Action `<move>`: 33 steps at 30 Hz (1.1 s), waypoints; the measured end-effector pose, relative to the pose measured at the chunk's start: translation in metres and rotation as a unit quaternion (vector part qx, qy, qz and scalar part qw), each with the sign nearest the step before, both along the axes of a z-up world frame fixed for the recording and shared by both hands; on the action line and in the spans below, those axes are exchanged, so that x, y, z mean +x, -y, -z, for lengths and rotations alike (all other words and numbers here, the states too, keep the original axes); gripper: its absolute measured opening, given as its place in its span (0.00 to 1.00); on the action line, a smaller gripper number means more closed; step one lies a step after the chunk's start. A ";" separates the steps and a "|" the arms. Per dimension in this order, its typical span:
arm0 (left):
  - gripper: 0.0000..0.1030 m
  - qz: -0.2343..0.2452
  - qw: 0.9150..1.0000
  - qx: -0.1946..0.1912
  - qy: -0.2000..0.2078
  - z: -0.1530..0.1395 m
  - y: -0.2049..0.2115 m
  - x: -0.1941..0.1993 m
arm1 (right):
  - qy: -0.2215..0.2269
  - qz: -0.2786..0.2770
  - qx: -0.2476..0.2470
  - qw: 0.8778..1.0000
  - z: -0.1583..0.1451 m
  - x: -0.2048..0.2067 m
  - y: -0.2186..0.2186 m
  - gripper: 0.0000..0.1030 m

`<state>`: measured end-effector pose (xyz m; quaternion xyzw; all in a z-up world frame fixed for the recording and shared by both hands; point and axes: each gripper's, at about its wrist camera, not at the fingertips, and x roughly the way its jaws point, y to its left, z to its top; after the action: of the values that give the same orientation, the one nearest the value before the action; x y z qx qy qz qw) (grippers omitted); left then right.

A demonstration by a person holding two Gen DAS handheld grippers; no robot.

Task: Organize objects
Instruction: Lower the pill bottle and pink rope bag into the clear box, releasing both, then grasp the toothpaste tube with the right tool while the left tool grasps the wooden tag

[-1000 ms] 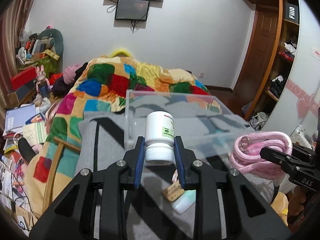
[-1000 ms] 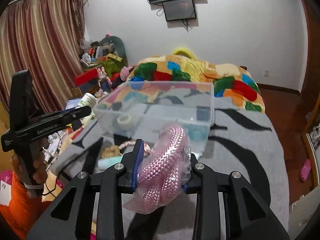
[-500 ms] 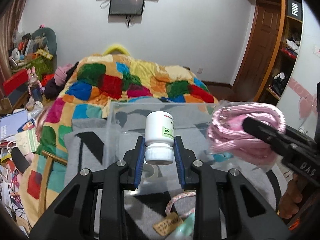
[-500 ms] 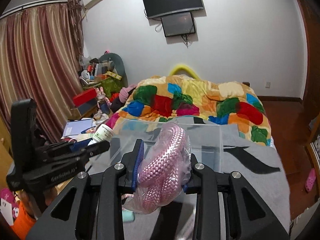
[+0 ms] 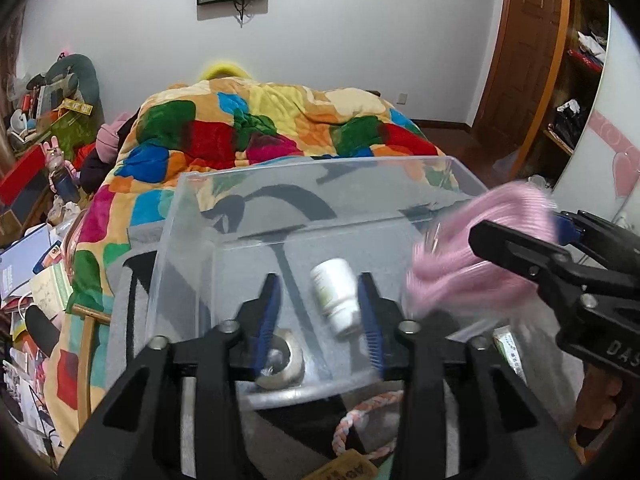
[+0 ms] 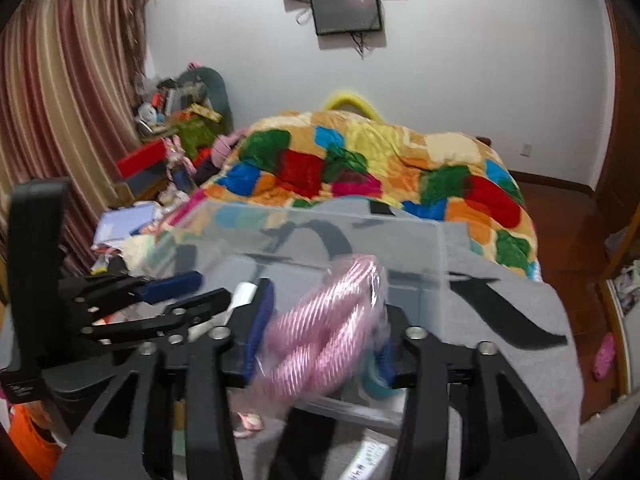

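Note:
A clear plastic bin (image 5: pixel 320 184) stands on the grey blanket on the bed. My left gripper (image 5: pixel 318 312) is open over the bin. The white pill bottle (image 5: pixel 335 296) is loose between its fingers, tilted, dropping into the bin. My right gripper (image 6: pixel 320 328) has its fingers spread, and the pink rope in a clear bag (image 6: pixel 328 332) is slipping out over the bin (image 6: pixel 320 232). The rope also shows blurred in the left wrist view (image 5: pixel 472 256). A tape roll (image 5: pixel 280 360) lies on the bin's floor.
A braided pink-white cord (image 5: pixel 360 420) with a tan tag lies on the blanket in front of the bin. A colourful patchwork quilt (image 5: pixel 260 128) covers the bed behind it. Clutter fills the floor at left (image 5: pixel 32 240). A wooden door and shelves stand at right.
Both grippers moved forward over the bin and opened. The white bottle left the left fingers and tilts downward. The pink rope loosened in the right gripper.

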<state>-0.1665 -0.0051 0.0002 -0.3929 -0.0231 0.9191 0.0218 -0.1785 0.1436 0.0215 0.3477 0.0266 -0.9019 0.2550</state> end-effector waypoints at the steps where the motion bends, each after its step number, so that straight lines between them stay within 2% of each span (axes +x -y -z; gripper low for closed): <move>1: 0.48 0.001 1.000 0.002 -0.004 -0.003 0.000 0.004 | -0.001 0.006 0.004 1.000 0.000 0.001 -0.004 0.50; 4: 0.51 0.005 1.000 0.002 -0.013 -0.011 0.002 0.013 | -0.004 0.006 0.006 1.000 -0.003 0.007 -0.012 0.53; 6: 0.59 0.004 1.000 0.003 -0.017 -0.014 0.004 0.018 | -0.004 0.007 0.005 1.000 -0.005 0.013 -0.020 0.54; 8: 0.59 0.001 1.000 0.004 -0.023 -0.019 0.007 0.027 | -0.012 0.010 0.010 1.000 -0.007 0.020 -0.021 0.56; 11: 0.61 0.001 1.000 0.005 -0.024 -0.022 0.010 0.039 | -0.033 0.015 0.020 0.999 -0.013 0.035 -0.028 0.60; 14: 0.68 -0.003 1.000 0.009 -0.026 -0.022 0.015 0.051 | -0.055 0.015 0.028 0.998 -0.020 0.054 -0.033 0.67; 18: 0.68 0.000 1.000 0.010 -0.026 -0.018 0.019 0.067 | -0.066 0.012 0.036 0.997 -0.020 0.073 -0.040 0.71; 26: 0.68 0.011 1.000 0.004 -0.003 0.005 0.017 0.090 | -0.029 0.007 0.052 0.998 0.011 0.086 -0.044 0.71; 30: 0.67 0.012 1.000 0.002 0.023 0.026 0.016 0.089 | 0.012 0.008 0.061 0.998 0.039 0.077 -0.043 0.70; 31: 0.64 0.013 0.999 0.005 0.032 0.032 0.016 0.088 | 0.021 0.009 0.064 0.998 0.046 0.074 -0.042 0.68; 33: 0.61 0.015 0.999 0.015 0.038 0.038 0.018 0.090 | 0.036 0.014 0.072 0.997 0.056 0.071 -0.041 0.54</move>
<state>-0.0767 -0.0228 -0.0382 -0.4270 -0.0321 0.9027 0.0408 -0.1076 0.1850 -0.0347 0.3977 0.0776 -0.8880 0.2176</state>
